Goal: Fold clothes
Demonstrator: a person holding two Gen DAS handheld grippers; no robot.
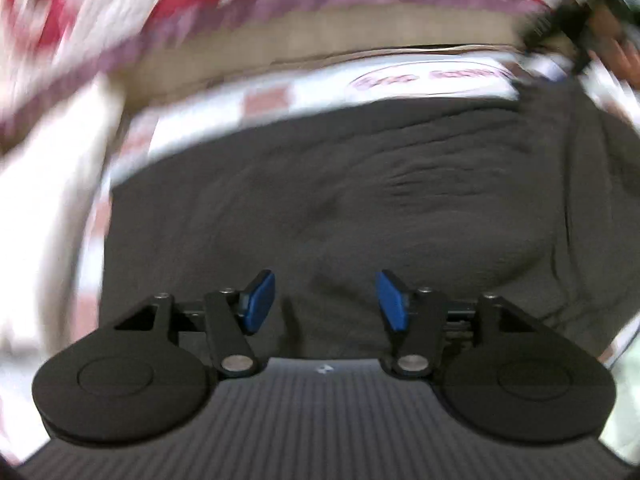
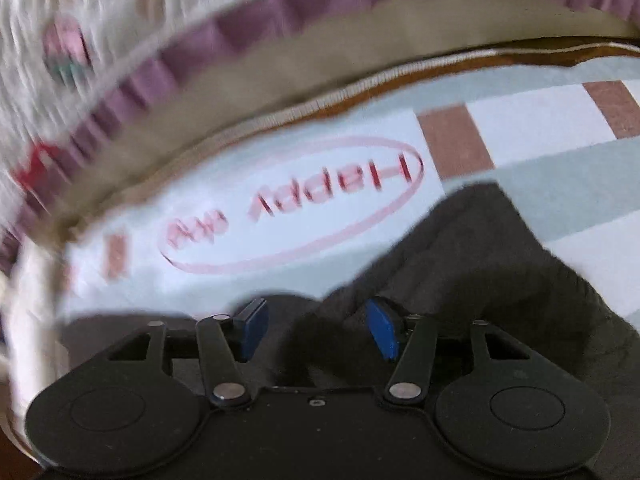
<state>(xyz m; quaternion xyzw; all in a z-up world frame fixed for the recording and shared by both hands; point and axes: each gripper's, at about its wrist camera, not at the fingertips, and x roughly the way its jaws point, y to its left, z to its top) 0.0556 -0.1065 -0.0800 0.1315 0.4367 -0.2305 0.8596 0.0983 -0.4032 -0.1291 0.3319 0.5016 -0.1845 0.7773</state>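
A dark grey garment [image 1: 340, 200] lies spread and wrinkled on the bed, filling the middle of the left wrist view. My left gripper [image 1: 325, 292] hovers over it near its close edge, blue pads well apart and nothing pinched between them. In the right wrist view a corner of the same dark garment [image 2: 500, 280] lies bunched at the lower right. My right gripper [image 2: 316, 320] stands open over that bunch. A fold of the cloth rises in the gap, and the pads do not press on it.
The garment rests on a white and pale green sheet [image 2: 280, 208] with brown squares and a red oval logo. A quilt with a purple border [image 2: 280, 12] lies along the far side. A blurred hand on a dark object [image 1: 560, 24] shows at upper right.
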